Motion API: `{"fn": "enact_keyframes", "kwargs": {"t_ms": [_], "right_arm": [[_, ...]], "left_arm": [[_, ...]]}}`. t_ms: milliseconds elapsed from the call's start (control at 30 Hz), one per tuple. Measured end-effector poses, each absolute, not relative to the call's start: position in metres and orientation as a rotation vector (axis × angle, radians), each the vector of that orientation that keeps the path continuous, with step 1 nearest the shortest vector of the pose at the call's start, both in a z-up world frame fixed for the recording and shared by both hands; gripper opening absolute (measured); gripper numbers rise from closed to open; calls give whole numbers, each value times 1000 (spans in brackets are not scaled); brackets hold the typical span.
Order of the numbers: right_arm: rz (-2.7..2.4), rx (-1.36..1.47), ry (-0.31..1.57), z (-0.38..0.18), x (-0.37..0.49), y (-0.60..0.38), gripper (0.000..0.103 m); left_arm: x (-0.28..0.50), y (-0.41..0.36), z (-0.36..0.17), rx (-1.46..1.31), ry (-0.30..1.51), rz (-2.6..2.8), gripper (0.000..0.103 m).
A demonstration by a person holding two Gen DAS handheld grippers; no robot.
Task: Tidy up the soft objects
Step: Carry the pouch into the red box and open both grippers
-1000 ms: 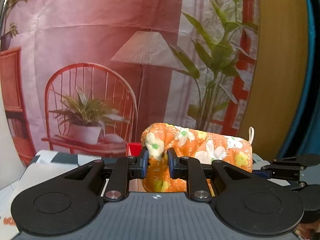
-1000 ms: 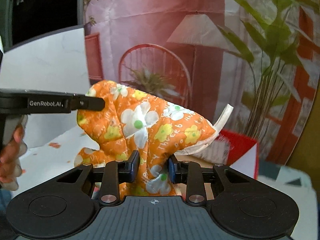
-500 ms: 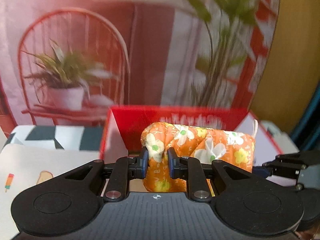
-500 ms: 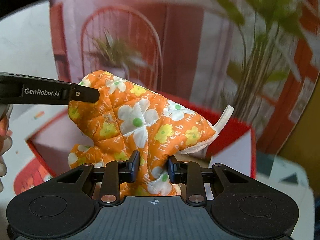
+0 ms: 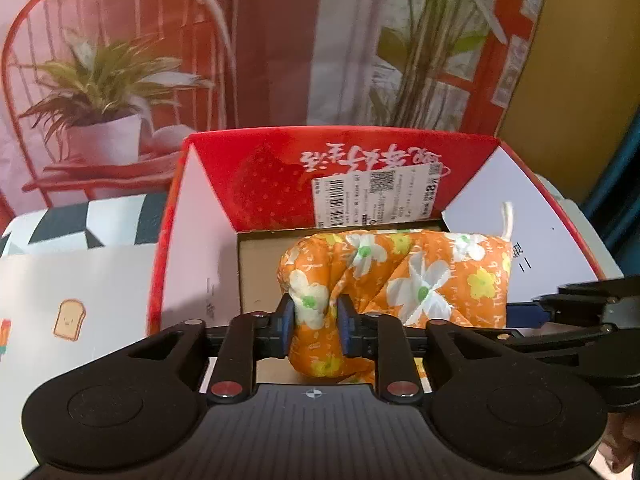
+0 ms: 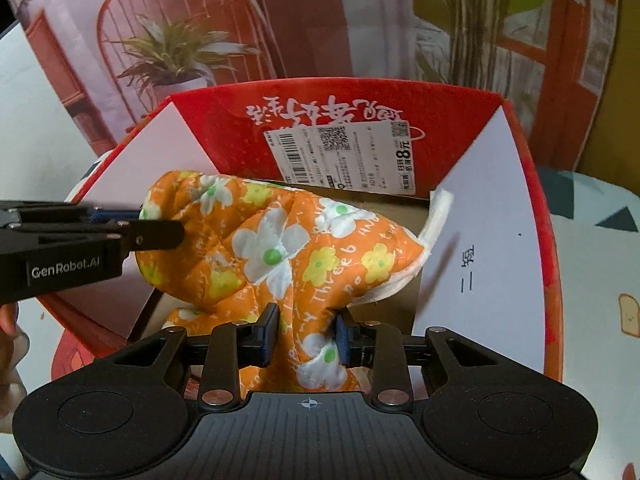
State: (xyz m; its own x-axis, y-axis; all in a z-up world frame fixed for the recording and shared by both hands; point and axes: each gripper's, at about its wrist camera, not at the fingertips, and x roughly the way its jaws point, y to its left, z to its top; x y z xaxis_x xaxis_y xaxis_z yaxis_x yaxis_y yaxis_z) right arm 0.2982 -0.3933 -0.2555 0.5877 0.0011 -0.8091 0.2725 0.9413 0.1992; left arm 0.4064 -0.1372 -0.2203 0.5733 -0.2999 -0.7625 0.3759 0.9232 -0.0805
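Mitt (image 5: 404, 280) hangs over the red box (image 5: 276, 184), bunched between our left gripper (image 5: 314, 326) and right gripper (image 6: 306, 336). Both jaws are easing open, cloth still between the pads. If one lets go first, we'd guess it snags or flops over the box wall ahead.

The padded orange oven mitt printed with white and yellow flowers (image 5: 404, 280) (image 6: 280, 256) hangs bunched and folded inside the open red cardboard box with white inner side walls (image 5: 192, 208) (image 6: 480, 240). Its white hanging loop points up beside the box's right wall. Its lower folds sag toward the box's brown floor; contact cannot be told.
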Motion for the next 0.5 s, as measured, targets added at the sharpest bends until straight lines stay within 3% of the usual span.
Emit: {"fn": "enact_keyframes", "kwargs": {"t_ms": [67, 167, 233, 500], "right_arm": [[-185, 321, 925, -253, 295, -392, 38], [-203, 336, 899, -247, 286, -392, 49], [-205, 324, 869, -240, 279, -389, 53], [-189, 280, 678, -203, 229, -361, 53]], "left_arm": [[405, -132, -217, 80, 867, -395, 50], [396, -125, -208, 74, 833, -396, 60], [389, -121, -201, 64, 821, -408, 63], [332, -98, -177, 60, 736, -424, 64]]}}
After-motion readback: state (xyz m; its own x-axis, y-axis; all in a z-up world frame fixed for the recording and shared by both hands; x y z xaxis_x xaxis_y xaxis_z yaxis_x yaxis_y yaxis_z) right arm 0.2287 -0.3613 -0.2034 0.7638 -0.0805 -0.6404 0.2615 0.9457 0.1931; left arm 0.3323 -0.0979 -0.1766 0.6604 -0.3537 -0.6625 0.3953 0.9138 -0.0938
